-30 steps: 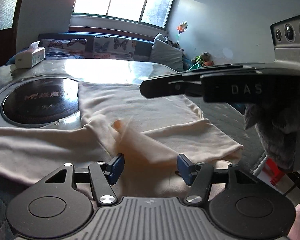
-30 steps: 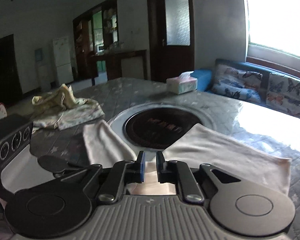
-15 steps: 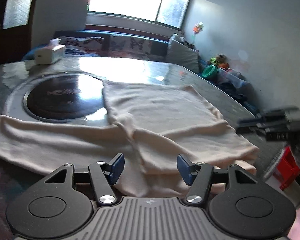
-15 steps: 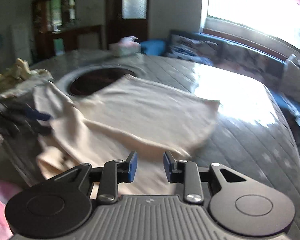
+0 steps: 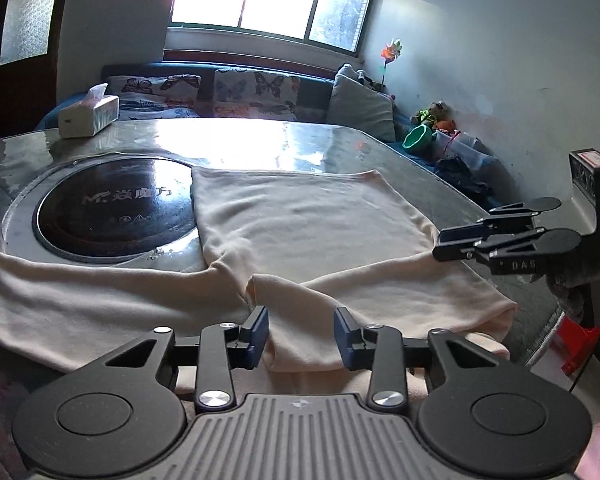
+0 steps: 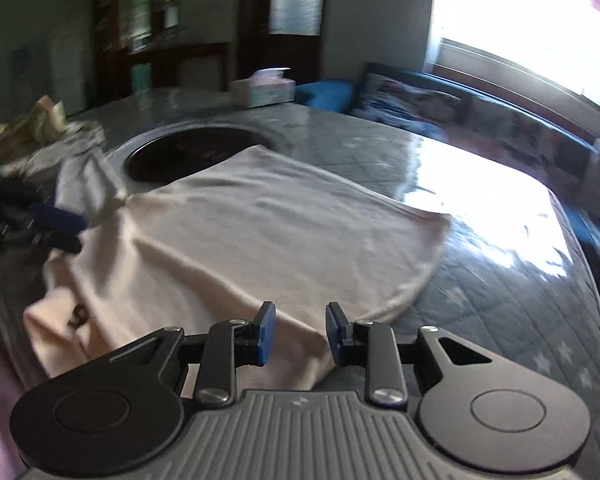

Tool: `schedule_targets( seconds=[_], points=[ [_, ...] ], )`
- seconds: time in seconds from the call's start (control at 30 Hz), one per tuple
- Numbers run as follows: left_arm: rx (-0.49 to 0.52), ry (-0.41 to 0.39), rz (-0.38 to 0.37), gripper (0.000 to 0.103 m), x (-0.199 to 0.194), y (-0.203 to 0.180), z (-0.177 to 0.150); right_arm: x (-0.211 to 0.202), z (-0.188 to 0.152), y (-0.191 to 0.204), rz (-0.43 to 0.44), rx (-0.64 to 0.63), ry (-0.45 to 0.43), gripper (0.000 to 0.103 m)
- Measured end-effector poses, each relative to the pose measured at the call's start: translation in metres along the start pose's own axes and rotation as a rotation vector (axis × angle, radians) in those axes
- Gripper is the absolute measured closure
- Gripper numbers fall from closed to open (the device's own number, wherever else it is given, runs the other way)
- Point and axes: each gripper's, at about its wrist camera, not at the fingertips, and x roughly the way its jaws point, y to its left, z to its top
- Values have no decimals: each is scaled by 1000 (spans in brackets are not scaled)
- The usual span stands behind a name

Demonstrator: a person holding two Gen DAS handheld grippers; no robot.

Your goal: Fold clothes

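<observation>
A cream long-sleeved top (image 5: 308,232) lies flat on the table, one sleeve folded across its lower part and the other sleeve (image 5: 80,300) stretched out to the left. My left gripper (image 5: 301,338) is open and empty just above the folded sleeve near the front edge. My right gripper (image 6: 298,334) is open and empty over the garment's (image 6: 260,232) near right edge. The right gripper also shows in the left wrist view (image 5: 460,242) at the garment's right side. The left gripper (image 6: 52,224) appears blurred at the left of the right wrist view.
A round black induction cooktop (image 5: 112,208) is set into the table beside the garment. A tissue box (image 5: 88,116) stands at the far left corner. A pile of other clothes (image 6: 40,132) lies at the table's far side. A sofa (image 5: 240,92) runs under the window.
My right gripper has let go of the sleeve, opened, and swung from over the garment to its right side. The sleeve now lies folded across the body. My left gripper stayed open.
</observation>
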Motion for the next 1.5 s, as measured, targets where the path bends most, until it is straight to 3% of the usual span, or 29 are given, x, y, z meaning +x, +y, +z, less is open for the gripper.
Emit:
schedule_targets(
  seconds=[0.2,0.27,0.47,0.8,0.97,1.23,1.37,1.5],
  points=[
    [-11,4,40,65,-2,10,2,6,5,-6,87,-106,44,77],
    [-25,15,51,65,0,15,1,8,5,-10,108,-114,58,86],
    [-61,47,69,65,1,29,-6,8,5,-16,154,-138,86,100],
    [-34,53,83,63,2,34,-8,-5,-5,-28,76,-86,80,100],
    [-14,49,88,65,-1,26,0,-8,-4,-25,70,-56,23,95],
    [45,-8,-90,65,20,-14,25,-18,-1,-6,111,-55,-20,94],
    [42,21,-111,65,49,-20,27,-9,-7,-7,99,-3,-20,89],
    [3,49,-85,68,63,-12,22,-2,-14,-7,85,21,-2,87]
  ],
)
